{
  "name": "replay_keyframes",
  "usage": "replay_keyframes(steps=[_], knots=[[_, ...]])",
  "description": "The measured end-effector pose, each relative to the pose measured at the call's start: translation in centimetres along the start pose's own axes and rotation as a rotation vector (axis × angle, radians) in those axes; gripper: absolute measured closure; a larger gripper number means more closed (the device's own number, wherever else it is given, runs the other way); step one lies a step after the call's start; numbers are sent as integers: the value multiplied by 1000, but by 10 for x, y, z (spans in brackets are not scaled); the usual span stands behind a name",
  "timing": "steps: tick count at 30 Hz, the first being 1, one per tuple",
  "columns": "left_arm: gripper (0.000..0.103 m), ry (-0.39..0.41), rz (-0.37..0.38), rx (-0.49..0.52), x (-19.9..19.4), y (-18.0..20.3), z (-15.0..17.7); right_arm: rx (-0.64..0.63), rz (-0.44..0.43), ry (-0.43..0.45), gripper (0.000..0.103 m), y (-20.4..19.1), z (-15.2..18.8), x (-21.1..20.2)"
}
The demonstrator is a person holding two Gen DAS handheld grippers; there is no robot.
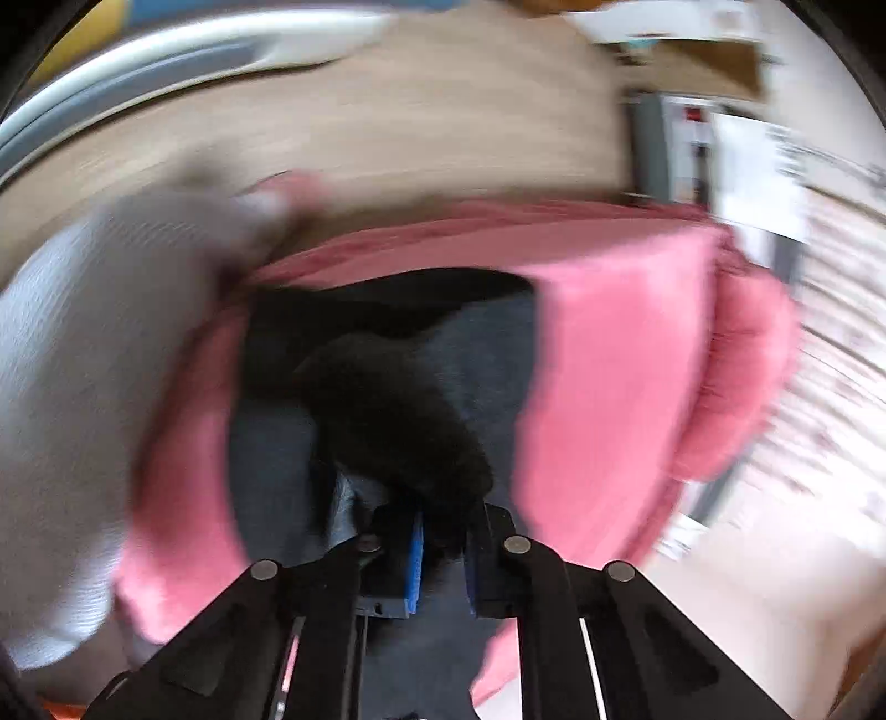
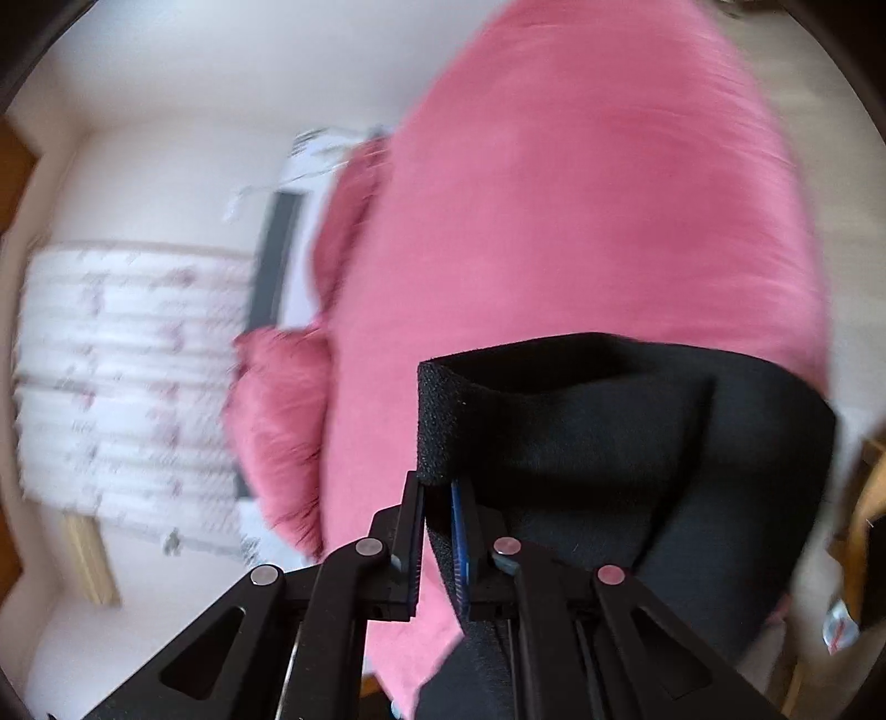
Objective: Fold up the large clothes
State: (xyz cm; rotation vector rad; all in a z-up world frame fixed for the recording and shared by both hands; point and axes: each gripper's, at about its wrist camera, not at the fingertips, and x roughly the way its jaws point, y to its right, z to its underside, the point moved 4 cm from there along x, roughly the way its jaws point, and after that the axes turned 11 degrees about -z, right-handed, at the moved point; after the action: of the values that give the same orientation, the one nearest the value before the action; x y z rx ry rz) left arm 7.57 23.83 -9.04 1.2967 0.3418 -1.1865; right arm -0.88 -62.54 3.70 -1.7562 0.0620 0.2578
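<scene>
A black garment (image 1: pixel 387 410) lies bunched over dark grey fabric, with pink fleecy cloth (image 1: pixel 609 343) all around it. My left gripper (image 1: pixel 443 515) is shut on a fold of the black garment, which sits between the blue pads. In the right wrist view my right gripper (image 2: pixel 437 498) is shut on a thick edge of the black garment (image 2: pixel 609 443), and the cloth hangs to the right of it. Behind it the pink cloth (image 2: pixel 554 221) fills most of the view. Both views are blurred.
A blurred pale grey shape (image 1: pixel 83 387), perhaps a sleeve, lies at the left. Wooden floor (image 1: pixel 387 111) stretches beyond, with a white and grey rim (image 1: pixel 166 50) and boxes (image 1: pixel 692 61) at the far side. White patterned bedding (image 2: pixel 127 376) and a dark post (image 2: pixel 274 260) stand left of the pink cloth.
</scene>
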Motion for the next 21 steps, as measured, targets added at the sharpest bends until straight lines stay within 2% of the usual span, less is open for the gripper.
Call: replay_keyframes(steps=[2, 4, 6, 7, 8, 10, 12, 13, 14, 16, 17, 18, 19, 21], knots=[[93, 21, 75, 49, -16, 14, -1, -100, -80, -22, 94, -53, 1, 5], [94, 32, 184, 129, -31, 29, 1, -191, -195, -12, 95, -96, 4, -12], [94, 23, 273, 169, -40, 23, -1, -266, -261, 21, 95, -112, 5, -39], [94, 7, 307, 195, -39, 16, -4, -305, -267, 48, 95, -109, 5, -60], [94, 11, 305, 210, -38, 4, -8, -324, -253, 64, 95, -98, 5, -73], [94, -3, 281, 233, -24, -30, -18, -304, -136, 62, 95, -44, 2, -92], [94, 2, 189, 251, -3, -64, -24, -174, -52, -7, 95, 28, 1, -93], [94, -9, 155, 254, 10, -80, -25, -104, 41, -30, 95, 75, 2, -91], [94, -15, 144, 249, 19, -90, -24, -33, 174, -34, 95, 126, 6, -90], [94, 7, 155, 231, 26, -103, -21, 100, 298, -11, 95, 200, 15, -92], [94, 17, 160, 241, 26, -103, -20, 165, 302, 16, 96, 222, 18, -93], [94, 19, 156, 249, 24, -100, -20, 240, 265, 54, 96, 241, 23, -94], [94, 16, 157, 253, 22, -96, -19, 262, 250, 72, 96, 247, 24, -95], [94, 23, 166, 284, 14, -87, -18, 225, 256, 56, 97, 240, 21, -92]])
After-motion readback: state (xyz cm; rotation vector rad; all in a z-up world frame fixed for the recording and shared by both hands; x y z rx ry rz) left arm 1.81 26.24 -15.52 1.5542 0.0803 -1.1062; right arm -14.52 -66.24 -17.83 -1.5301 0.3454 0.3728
